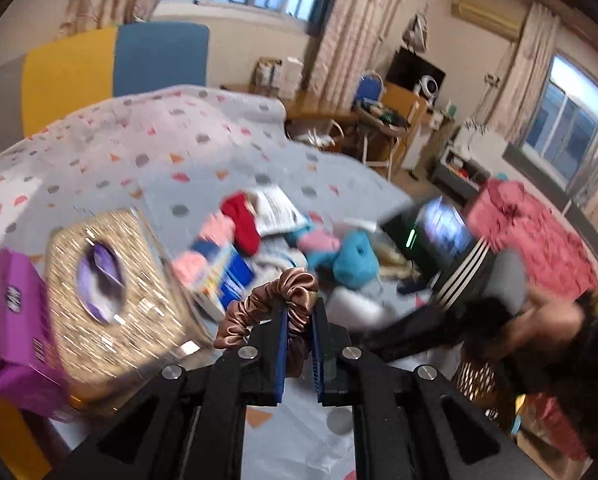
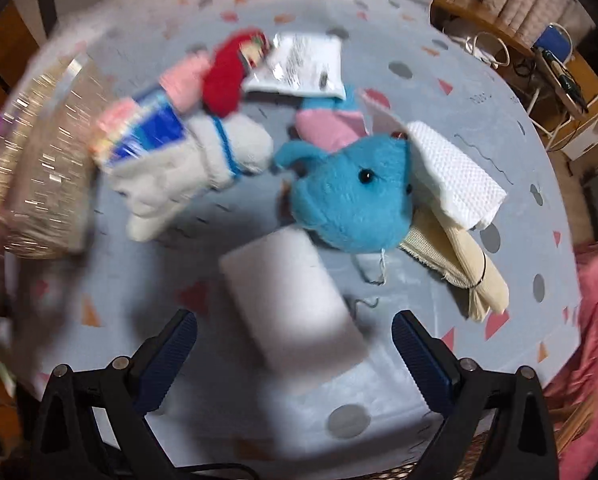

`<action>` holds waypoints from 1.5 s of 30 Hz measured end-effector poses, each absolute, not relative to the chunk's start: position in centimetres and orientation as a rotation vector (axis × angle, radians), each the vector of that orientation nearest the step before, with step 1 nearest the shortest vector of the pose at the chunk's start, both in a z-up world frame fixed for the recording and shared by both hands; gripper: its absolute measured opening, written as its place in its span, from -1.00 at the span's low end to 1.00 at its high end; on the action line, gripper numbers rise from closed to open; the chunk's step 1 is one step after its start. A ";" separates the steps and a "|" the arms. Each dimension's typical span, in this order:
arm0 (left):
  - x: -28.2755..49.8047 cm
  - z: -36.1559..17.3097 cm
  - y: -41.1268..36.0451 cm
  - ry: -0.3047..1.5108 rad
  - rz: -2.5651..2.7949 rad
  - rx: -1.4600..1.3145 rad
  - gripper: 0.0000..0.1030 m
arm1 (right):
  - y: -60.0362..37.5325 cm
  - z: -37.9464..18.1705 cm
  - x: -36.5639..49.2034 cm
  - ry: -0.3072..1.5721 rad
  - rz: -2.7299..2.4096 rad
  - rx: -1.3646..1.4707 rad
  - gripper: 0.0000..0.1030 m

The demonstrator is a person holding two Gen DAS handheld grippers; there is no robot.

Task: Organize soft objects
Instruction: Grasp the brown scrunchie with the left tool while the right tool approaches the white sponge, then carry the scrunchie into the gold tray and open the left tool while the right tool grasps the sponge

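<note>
Left claw (image 1: 300, 312) pinches a shiny bronze satin scrunchie (image 1: 267, 304); right claw (image 2: 295, 332) gapes wide.

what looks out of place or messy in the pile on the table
A printed paper sheet lies among the soft toys, tucked under the red plush, and loose thread trails from the blue plush, as if fraying.
</note>
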State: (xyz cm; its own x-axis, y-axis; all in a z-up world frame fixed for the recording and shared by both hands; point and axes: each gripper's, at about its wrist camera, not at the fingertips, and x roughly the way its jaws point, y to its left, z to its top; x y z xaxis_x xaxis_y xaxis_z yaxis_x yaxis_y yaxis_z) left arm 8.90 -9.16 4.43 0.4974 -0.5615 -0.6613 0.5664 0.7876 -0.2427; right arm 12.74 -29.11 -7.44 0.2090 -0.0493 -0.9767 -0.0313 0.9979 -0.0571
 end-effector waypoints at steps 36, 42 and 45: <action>5.7 -0.9 17.8 0.800 0.160 -0.222 -0.75 | -28.6 -11.7 13.4 1.495 -0.035 0.017 0.32; 5.8 -1.8 18.2 0.820 0.188 -0.216 -0.56 | -27.6 -11.5 12.7 1.456 -0.064 0.032 0.25; 5.7 -1.8 18.4 0.817 0.192 -0.223 -0.43 | -26.7 -11.5 12.5 1.424 -0.075 0.022 0.25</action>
